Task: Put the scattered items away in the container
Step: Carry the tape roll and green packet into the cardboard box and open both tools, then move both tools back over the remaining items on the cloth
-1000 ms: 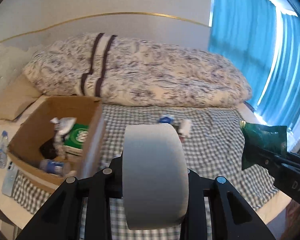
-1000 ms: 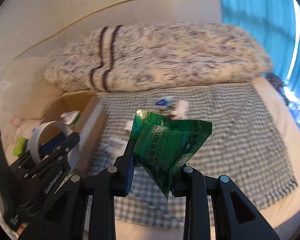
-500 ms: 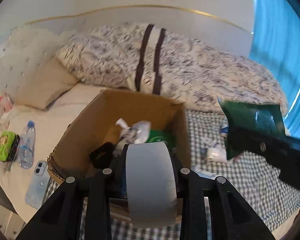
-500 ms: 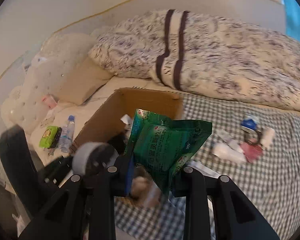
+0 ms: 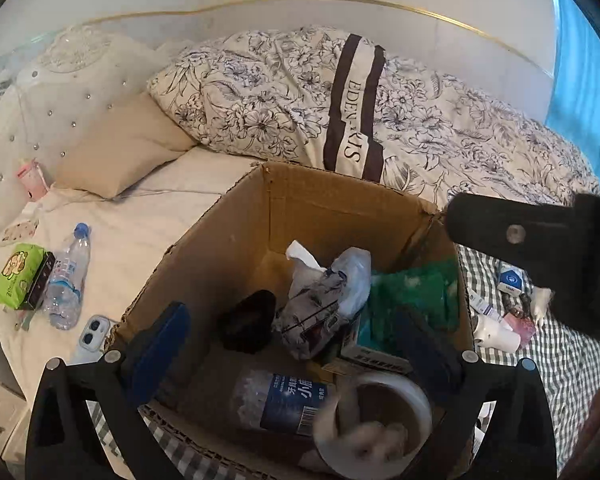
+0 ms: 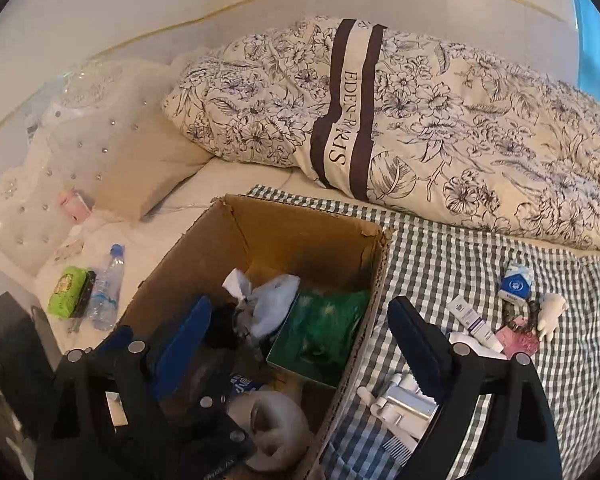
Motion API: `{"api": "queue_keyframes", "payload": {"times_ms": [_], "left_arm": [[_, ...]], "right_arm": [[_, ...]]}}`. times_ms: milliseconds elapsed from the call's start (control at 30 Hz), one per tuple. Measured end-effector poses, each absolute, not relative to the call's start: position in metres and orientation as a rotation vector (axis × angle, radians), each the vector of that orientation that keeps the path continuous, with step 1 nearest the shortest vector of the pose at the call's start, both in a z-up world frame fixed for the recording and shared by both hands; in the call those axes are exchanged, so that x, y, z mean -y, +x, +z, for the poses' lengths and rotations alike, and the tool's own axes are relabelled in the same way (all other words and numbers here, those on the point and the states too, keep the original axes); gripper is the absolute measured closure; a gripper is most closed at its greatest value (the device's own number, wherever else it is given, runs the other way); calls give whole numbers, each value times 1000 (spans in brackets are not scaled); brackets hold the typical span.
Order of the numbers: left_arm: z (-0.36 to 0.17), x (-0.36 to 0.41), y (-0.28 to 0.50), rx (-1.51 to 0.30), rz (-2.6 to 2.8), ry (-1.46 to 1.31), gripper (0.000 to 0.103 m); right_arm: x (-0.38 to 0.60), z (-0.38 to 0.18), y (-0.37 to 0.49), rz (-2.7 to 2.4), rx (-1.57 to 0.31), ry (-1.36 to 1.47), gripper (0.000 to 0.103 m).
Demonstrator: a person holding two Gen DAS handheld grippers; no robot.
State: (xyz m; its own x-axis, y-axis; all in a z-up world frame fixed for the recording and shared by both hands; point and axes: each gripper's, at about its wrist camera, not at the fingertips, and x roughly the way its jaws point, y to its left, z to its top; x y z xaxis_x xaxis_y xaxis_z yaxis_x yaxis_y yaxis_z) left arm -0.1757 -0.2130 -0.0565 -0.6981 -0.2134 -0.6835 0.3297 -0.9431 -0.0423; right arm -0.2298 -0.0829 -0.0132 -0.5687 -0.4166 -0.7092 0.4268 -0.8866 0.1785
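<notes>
The cardboard box (image 5: pixel 340 188) (image 6: pixel 300 210) sits on the bed right below both grippers. My left gripper (image 5: pixel 292 344) is open above it, and the grey tape roll (image 5: pixel 376 420) (image 6: pixel 272 420) lies blurred in the box's near corner. My right gripper (image 6: pixel 300 344) is open too, and the green bag (image 6: pixel 320 332) (image 5: pixel 412 296) rests inside against the right wall. A water bottle (image 5: pixel 280 400), a crumpled plastic bag (image 5: pixel 324 300) and a black object (image 5: pixel 248 320) also lie in the box. On the checked cloth lie a blue-white carton (image 6: pixel 516 286), a white tube (image 6: pixel 470 318), a pink packet (image 6: pixel 518 340), a white figurine (image 6: pixel 552 312).
Left of the box, on the white sheet, lie a water bottle (image 5: pixel 66 280), a green pack (image 5: pixel 18 280) and a phone (image 5: pixel 92 330). A flowered duvet (image 6: pixel 420 120) runs behind the box, with a beige pillow (image 5: pixel 116 156) and a studded headboard (image 5: pixel 40 92) at left. White tubes (image 6: pixel 396 404) lie by the box.
Both grippers moved left over the box and opened. The tape roll left the left gripper and the green bag left the right gripper; both now lie inside the box.
</notes>
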Motion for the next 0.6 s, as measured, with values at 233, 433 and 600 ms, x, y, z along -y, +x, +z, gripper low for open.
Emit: {"api": "queue_keyframes", "payload": {"times_ms": [233, 433, 600], "left_arm": [[-39, 192, -163, -246, -2663, 1029, 0], [-3, 143, -143, -203, -2749, 963, 0], [19, 92, -114, -163, -2829, 917, 0]], "right_arm": [[40, 0, -216, -2476, 32, 1104, 13], [-23, 28, -191, -2591, 66, 1056, 13], [-88, 42, -157, -2675, 145, 1031, 13]]}}
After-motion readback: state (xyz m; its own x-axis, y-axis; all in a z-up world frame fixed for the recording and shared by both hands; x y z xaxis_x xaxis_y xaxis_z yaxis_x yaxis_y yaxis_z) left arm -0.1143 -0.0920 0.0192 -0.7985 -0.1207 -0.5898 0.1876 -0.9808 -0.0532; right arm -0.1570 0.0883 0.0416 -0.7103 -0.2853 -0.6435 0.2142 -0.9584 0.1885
